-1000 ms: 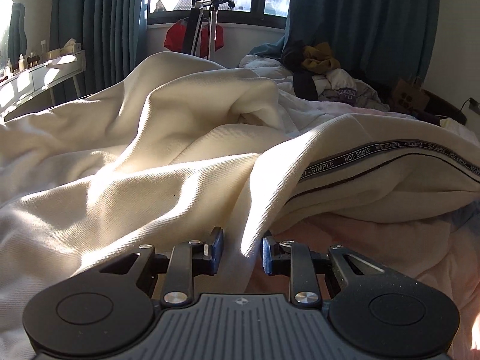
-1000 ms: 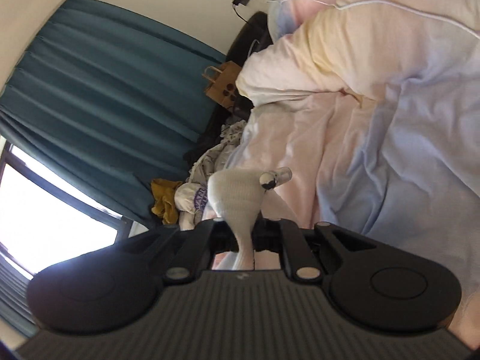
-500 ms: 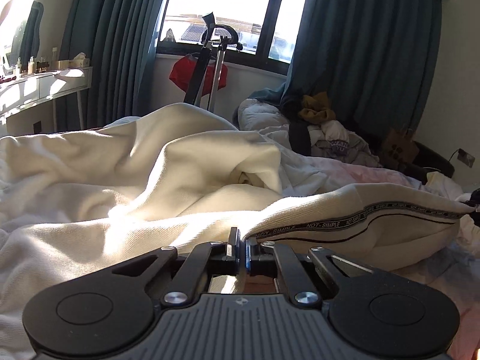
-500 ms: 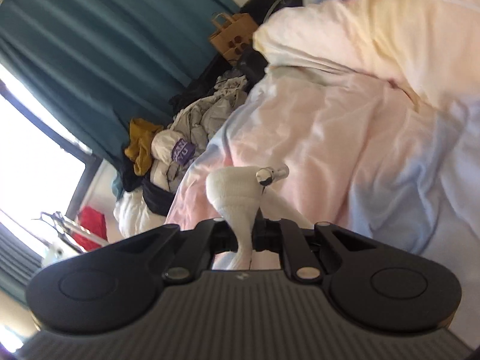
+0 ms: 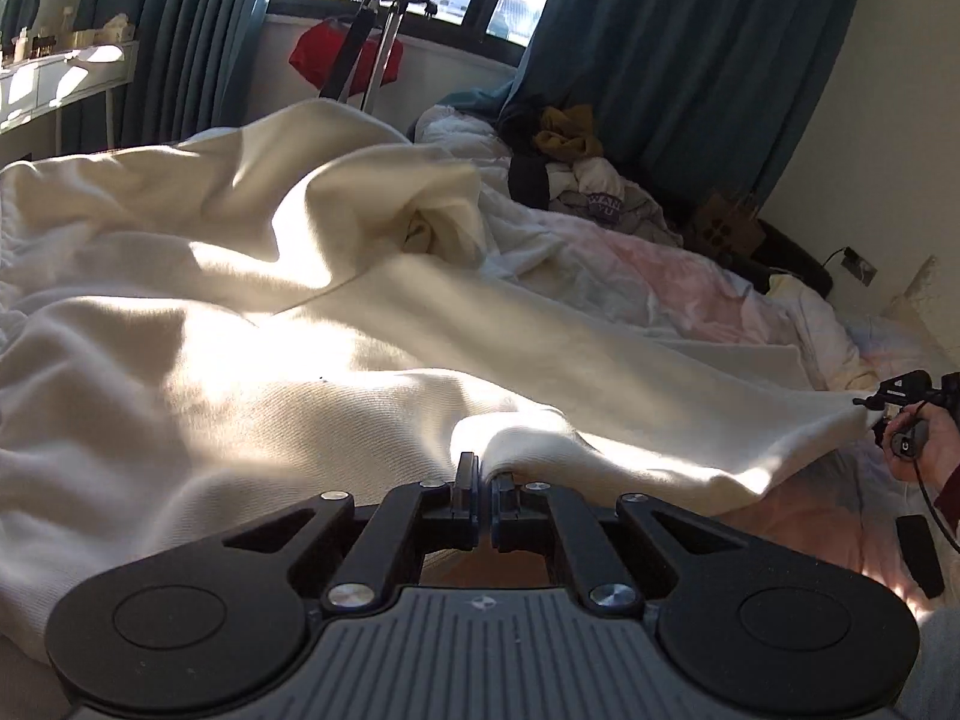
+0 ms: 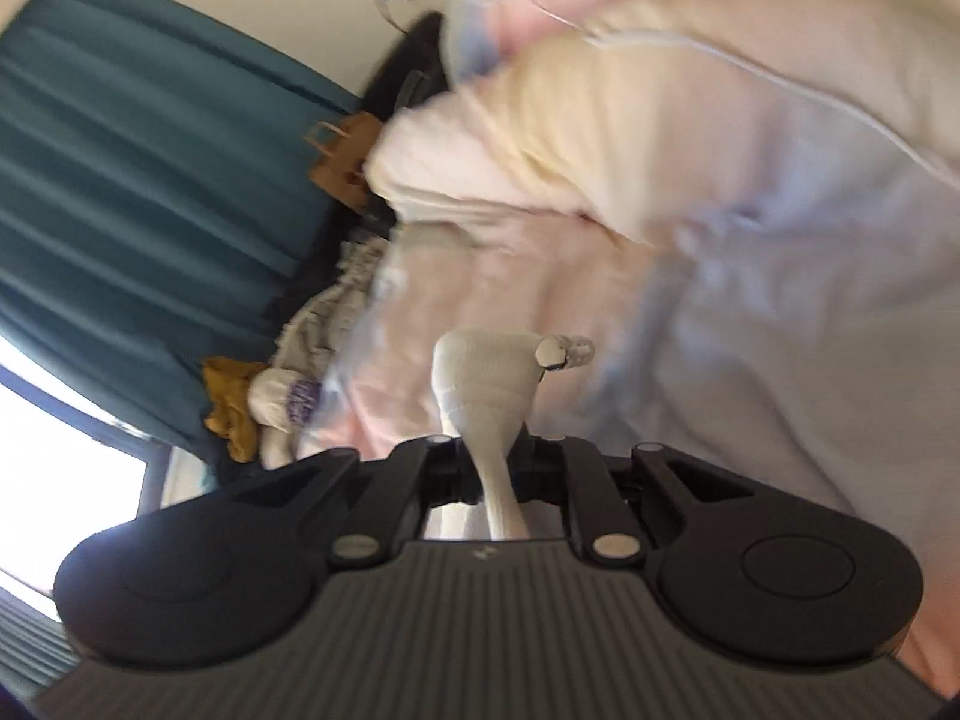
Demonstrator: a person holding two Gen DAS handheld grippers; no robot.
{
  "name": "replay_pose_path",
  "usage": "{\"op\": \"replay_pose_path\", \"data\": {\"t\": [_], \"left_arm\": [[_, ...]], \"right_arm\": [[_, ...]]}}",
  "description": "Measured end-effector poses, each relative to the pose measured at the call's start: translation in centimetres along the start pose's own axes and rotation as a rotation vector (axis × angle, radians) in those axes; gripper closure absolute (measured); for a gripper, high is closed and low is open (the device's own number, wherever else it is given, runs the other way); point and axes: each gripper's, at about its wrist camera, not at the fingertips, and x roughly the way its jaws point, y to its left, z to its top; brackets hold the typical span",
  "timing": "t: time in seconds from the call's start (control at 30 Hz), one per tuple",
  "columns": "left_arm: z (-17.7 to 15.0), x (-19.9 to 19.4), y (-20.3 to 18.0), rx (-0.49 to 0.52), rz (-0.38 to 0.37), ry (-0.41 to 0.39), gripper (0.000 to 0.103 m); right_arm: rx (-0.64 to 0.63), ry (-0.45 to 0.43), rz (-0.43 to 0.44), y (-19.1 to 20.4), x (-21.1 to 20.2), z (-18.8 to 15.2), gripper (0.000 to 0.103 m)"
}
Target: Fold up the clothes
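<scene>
A: Where does the cream garment (image 5: 252,360) lie in the left wrist view?

B: It is spread over the bed (image 5: 690,276) and fills the left and middle of the frame, sunlit in patches. One edge runs across to the right side of the frame.

A: And the left tongs (image 5: 480,480)?

B: At lower centre, clenched on a small raised fold of the cream garment. The two fingers are pressed nearly together, with the cloth pinched between them and bulging just above and to the right of the tips.

A: What is at the far right edge of that view?

B: The right tongs (image 5: 900,405), small, gripping the far corner of the same garment, with a hand (image 5: 933,441) behind them. The cloth is drawn in a long line from lower centre to that corner.

A: What does the right wrist view show?

B: It is blurred. The right tongs (image 6: 489,450) sit at lower centre, grasping a bunched strip of the cream garment (image 6: 486,378); the cloth rises between the fingers and flares into a rounded wad above them. A drawstring tip (image 6: 564,351) sticks out to the wad's right.

A: And behind it?

B: Pale pink and blue bedding (image 6: 750,300) across the right, teal curtains (image 6: 138,180) at upper left, a pile of clothes (image 6: 282,384) at middle left and a brown paper bag (image 6: 342,159) above the pile.
</scene>
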Motion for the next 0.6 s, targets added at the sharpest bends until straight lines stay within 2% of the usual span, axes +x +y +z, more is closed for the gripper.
{"op": "replay_pose_path", "data": {"t": [0.07, 0.2, 0.27, 0.3, 0.33, 0.37, 0.43, 0.5, 0.53, 0.57, 0.6], "left_arm": [[0.1, 1.0, 0.4, -0.025, 0.006, 0.034, 0.099], [0.3, 1.2, 1.6, -0.118, -0.02, 0.044, 0.097], [0.4, 1.1, 2.3, -0.168, -0.035, 0.045, 0.092], [0.5, 0.8, 2.5, -0.189, -0.041, 0.045, 0.089], [0.5, 0.5, 2.6, -0.201, -0.041, 0.043, 0.083], [0.5, 0.1, 2.7, -0.213, -0.04, 0.04, 0.073], [0.4, -0.8, 3.0, -0.247, -0.042, 0.04, 0.067], [0.2, -1.8, 3.4, -0.294, -0.053, 0.038, 0.054], [0.0, -2.4, 3.8, -0.329, -0.068, 0.036, 0.042], [-0.3, -3.1, 4.4, -0.378, -0.084, 0.034, 0.034], [-0.6, -3.7, 5.2, -0.436, -0.084, 0.031, 0.033]], "right_arm": [[0.084, 0.025, -0.026, -3.1, 0.0, -0.8, 0.086], [0.095, -0.005, -0.04, -3.7, -1.9, -1.7, 0.077], [0.098, -0.021, -0.046, -3.9, -2.9, -2.1, 0.069], [0.1, -0.03, -0.049, -4.1, -3.3, -2.3, 0.061], [0.101, -0.038, -0.052, -4.2, -3.8, -2.5, 0.049], [0.102, -0.046, -0.055, -4.3, -4.3, -2.7, 0.044], [0.1, -0.044, -0.062, -4.3, -4.9, -3.0, 0.031], [0.092, -0.017, -0.071, -4.0, -4.8, -2.9, 0.029], [0.083, -0.004, -0.066, -3.9, -4.8, -3.0, 0.029], [0.073, 0.008, -0.059, -3.8, -4.7, -3.1, 0.029], [0.065, 0.023, -0.05, -3.8, -4.5, -3.1, 0.029]]}}
